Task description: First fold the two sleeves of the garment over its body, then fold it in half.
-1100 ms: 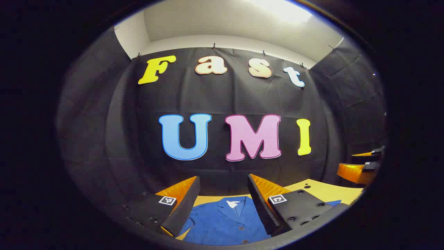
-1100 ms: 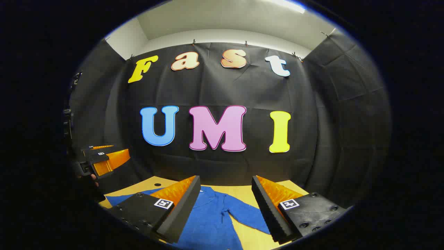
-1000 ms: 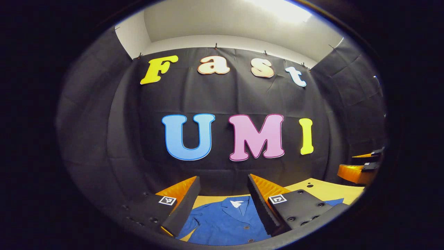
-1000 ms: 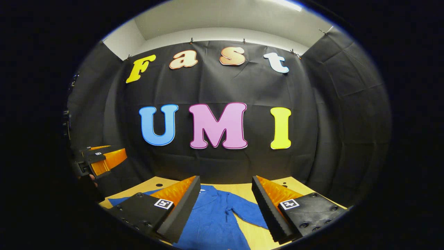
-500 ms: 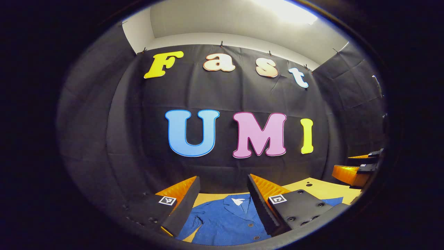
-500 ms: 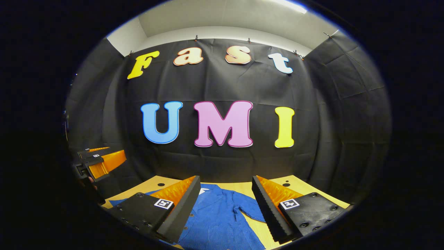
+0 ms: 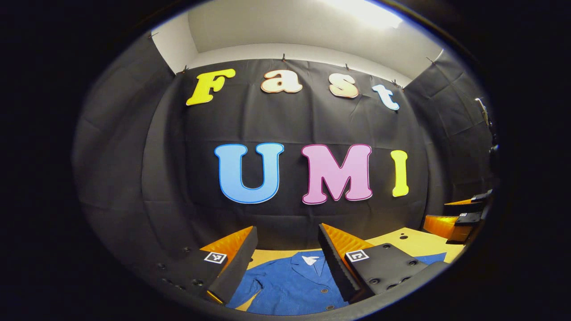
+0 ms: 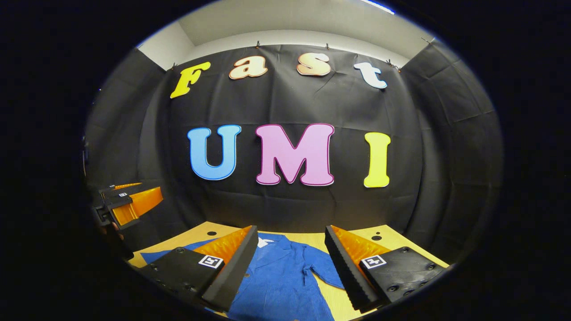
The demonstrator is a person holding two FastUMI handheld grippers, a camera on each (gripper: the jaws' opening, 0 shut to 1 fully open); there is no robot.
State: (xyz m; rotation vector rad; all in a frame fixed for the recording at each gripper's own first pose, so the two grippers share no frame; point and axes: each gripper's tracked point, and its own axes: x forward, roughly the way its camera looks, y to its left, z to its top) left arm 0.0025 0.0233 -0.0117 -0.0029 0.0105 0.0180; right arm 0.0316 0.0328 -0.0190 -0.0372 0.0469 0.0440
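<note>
A blue buttoned shirt [image 7: 290, 283] lies flat on the wooden table [image 7: 415, 243], collar toward the far wall. In the left gripper view my left gripper [image 7: 287, 261] hangs open above the shirt's chest, nothing between its fingers. In the right gripper view the same shirt [image 8: 281, 278] shows its right short sleeve [image 8: 328, 269] spread out on the table [image 8: 361, 234], and my right gripper [image 8: 290, 263] is open above it, holding nothing. Each gripper also appears at the edge of the other's view: the right gripper [image 7: 459, 214] and the left gripper [image 8: 129, 200], both raised off the table.
Black cloth walls close in the table at the back and on both sides. Small dark holes [image 8: 378, 237] dot the wooden top near the far edge. Bare wood lies to the right of the shirt.
Both cameras have tipped slightly downward and drifted, so more of the shirt and table shows. Both grippers stay open and off the cloth.
</note>
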